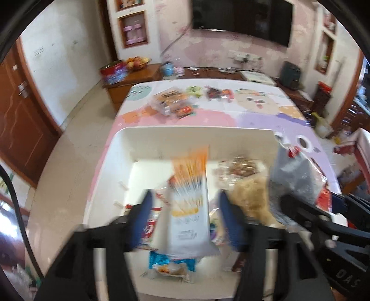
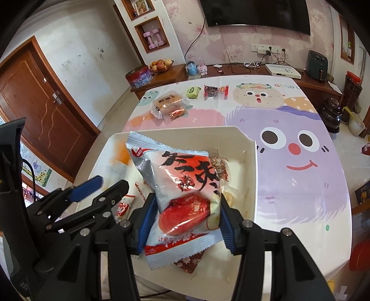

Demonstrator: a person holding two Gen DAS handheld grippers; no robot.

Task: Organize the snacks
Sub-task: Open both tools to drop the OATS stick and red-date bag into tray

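Home living/dining room: floral wallpaper, wall-mounted TV [image 2: 254, 16], wooden door [image 2: 44, 108], wooden sideboard [image 2: 161, 77] with fruit bowl [image 2: 160, 64], wall niche holding 2 pink dumbbells [image 2: 152, 39], cartoon tablecloth [image 2: 289, 143].

The silver-and-red snack packet [image 2: 182, 192] bears large black Chinese brush characters, too stylised to read surely. The cartoon tablecloth [image 2: 286, 87] shows "GOOD" near its far edge. Other packet print is blurred.
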